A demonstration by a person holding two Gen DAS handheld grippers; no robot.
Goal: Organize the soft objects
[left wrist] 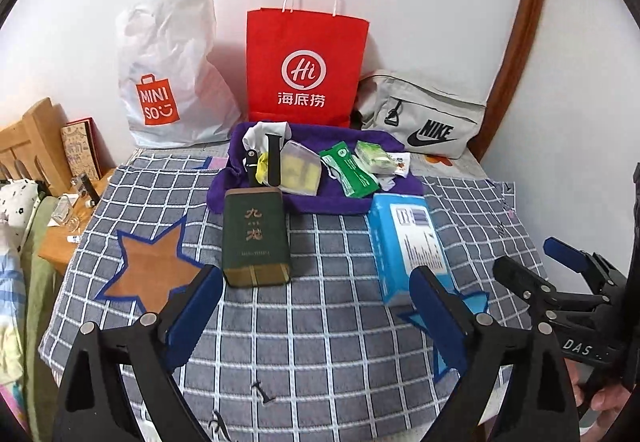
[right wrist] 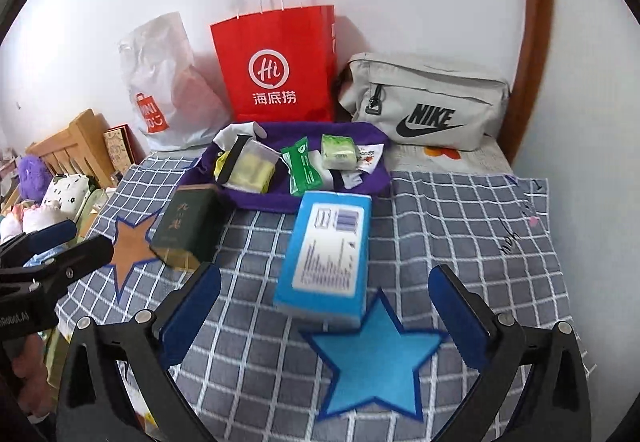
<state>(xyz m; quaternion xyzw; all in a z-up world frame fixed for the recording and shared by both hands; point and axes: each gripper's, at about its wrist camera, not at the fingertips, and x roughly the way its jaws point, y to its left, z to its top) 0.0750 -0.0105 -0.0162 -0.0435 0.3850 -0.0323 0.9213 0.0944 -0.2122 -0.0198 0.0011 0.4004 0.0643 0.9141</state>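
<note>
Both the left claw (left wrist: 316, 306) and the right claw (right wrist: 324, 306) stand wide apart above the checked cloth (left wrist: 320, 342), gripping nothing. The blue tissue pack (right wrist: 326, 254) and green box (left wrist: 256, 238) lie mid-cloth, just before the purple towel (left wrist: 320, 198) along its far edge.

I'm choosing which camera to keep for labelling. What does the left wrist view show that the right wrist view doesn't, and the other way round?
Only the left wrist view shows the whole brown star, the side table with small glass items, and the right gripper from the side, open.

Only the right wrist view shows the full blue star, a purple plush toy, and the left gripper from the side.

Both show the red bag, white bag, grey pouch, purple cloth, green box and blue pack.
</note>
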